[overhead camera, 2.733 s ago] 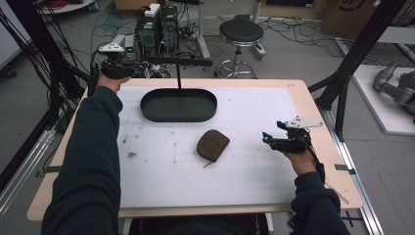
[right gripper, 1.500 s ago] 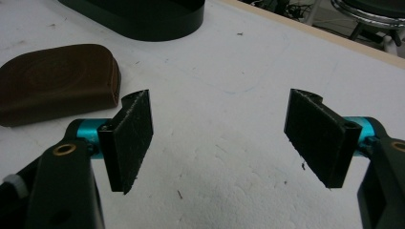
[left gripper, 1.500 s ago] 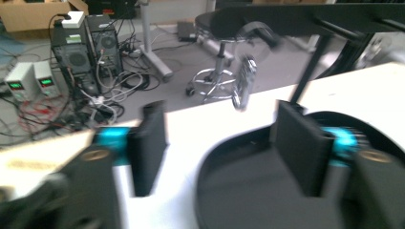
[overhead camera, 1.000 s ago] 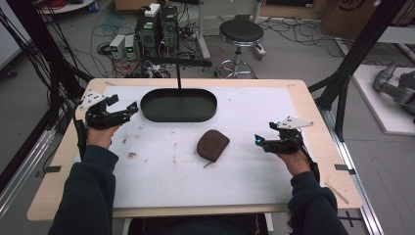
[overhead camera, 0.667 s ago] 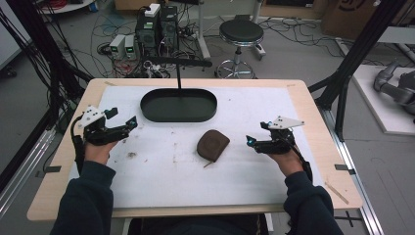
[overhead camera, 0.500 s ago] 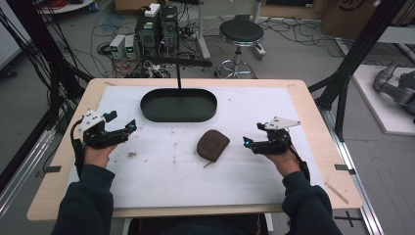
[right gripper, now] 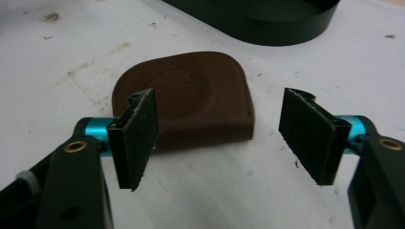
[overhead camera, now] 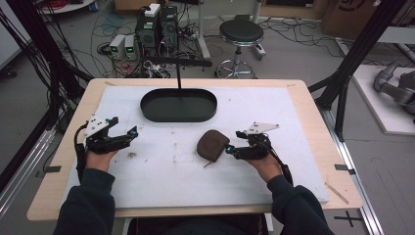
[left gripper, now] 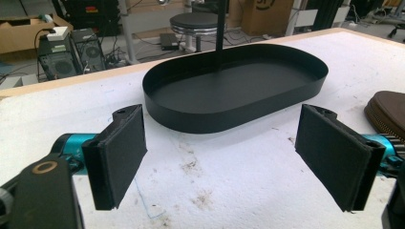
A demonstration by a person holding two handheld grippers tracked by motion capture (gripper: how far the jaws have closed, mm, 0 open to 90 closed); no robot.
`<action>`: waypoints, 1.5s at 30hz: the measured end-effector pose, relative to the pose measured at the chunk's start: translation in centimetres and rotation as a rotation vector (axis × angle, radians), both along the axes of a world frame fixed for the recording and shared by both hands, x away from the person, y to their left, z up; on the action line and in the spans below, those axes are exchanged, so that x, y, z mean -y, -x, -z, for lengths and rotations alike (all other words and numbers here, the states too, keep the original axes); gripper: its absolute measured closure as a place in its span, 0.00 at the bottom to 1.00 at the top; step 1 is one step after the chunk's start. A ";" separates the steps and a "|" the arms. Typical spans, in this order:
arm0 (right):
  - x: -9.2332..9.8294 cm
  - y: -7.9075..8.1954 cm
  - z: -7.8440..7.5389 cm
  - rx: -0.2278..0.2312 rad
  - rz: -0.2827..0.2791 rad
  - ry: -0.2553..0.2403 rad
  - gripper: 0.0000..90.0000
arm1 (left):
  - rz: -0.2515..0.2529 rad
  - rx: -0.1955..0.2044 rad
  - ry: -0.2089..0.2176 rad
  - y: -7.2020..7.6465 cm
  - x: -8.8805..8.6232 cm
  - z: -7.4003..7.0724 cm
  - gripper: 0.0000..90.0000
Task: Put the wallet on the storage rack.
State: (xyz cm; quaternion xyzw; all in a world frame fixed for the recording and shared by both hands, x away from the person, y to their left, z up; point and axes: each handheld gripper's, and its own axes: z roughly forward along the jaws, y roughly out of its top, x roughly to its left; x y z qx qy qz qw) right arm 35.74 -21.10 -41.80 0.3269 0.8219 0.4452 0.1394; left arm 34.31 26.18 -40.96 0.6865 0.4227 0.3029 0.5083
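Observation:
A brown zipped pouch (overhead camera: 212, 145) lies flat on the white mat, in front of a black oval tray (overhead camera: 178, 105). My right gripper (overhead camera: 234, 142) is low at the pouch's right edge and points left at it. In the right gripper view its jaws (right gripper: 219, 119) have just been closing. They still stand apart, with the pouch (right gripper: 191, 100) just ahead, its near edge between the pads, neither pad pressing on it. My left gripper (overhead camera: 126, 128) hovers open over the mat's left side. Its pads (left gripper: 119, 152) frame the tray (left gripper: 205, 121), and the pouch (left gripper: 389, 112) is at the right edge.
A thin black post (overhead camera: 179, 73) rises behind the tray. The mat (overhead camera: 161, 171) carries small dark stains. Beyond the table's far edge are a stool (overhead camera: 241, 34), computer boxes and cables on the floor.
The right gripper slid left up to the pouch and its jaws narrowed. The left gripper came down from the far left corner toward the person and settled low over the mat's left side.

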 end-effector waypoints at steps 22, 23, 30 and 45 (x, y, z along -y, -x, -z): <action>-3.3 -3.8 0.2 0.058 -0.090 0.287 0.34 | -0.002 -0.015 -0.002 0.0 0.0 0.2 0.20; -3.2 -3.9 0.1 0.046 -0.067 0.270 0.33 | -0.004 -0.014 -0.002 0.0 0.0 0.2 0.20; -2.6 -3.7 0.8 -0.129 0.177 0.025 0.23 | -0.001 -0.021 -0.006 0.0 0.1 0.3 0.20; -2.9 -5.1 2.6 -0.359 0.118 -0.073 0.36 | -0.009 -0.028 -0.010 -0.1 0.0 0.3 0.20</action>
